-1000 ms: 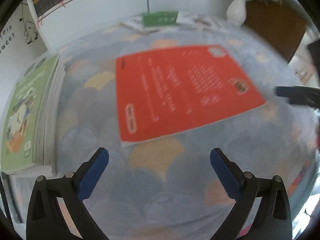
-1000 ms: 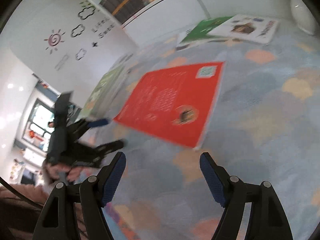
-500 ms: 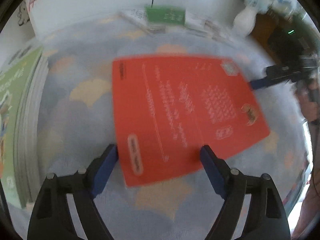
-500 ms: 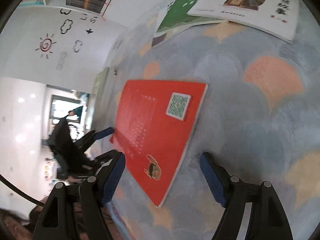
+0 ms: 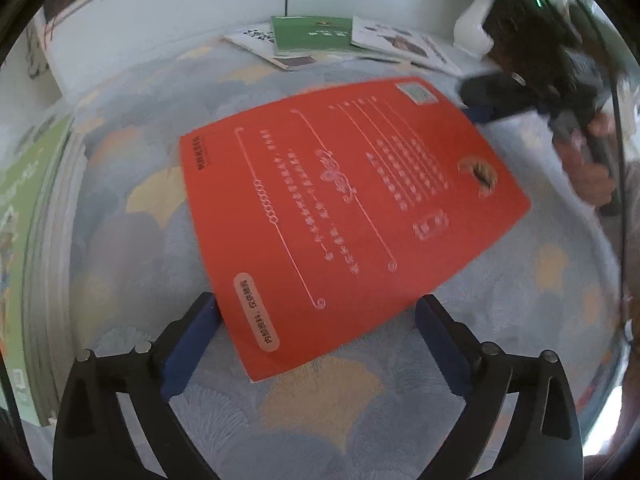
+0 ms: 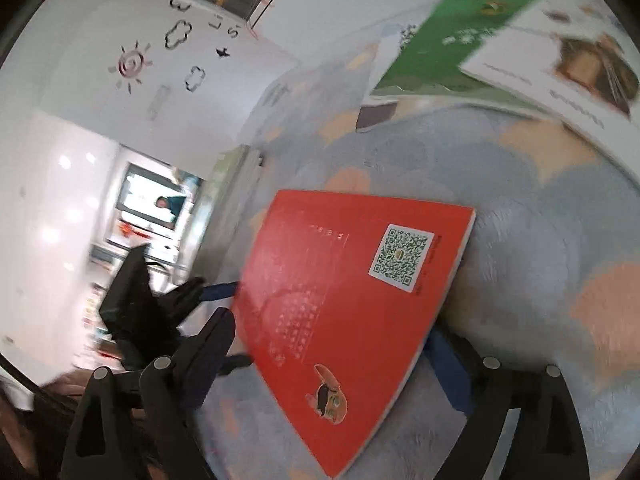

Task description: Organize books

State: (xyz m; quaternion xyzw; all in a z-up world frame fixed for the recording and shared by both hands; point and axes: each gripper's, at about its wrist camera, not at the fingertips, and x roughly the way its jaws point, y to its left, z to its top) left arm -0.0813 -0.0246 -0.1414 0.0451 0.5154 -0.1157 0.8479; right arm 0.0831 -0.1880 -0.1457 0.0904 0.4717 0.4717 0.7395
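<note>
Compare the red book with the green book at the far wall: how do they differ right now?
The red book lies alone mid-carpet, one end between the left gripper's open fingers; the green book sits on other scattered books by the wall, untouched. The red book looks larger, being nearer. Both lie flat, cover up.

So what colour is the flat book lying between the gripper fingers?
Red, with pale printed text; clearest in the left wrist view.
</note>
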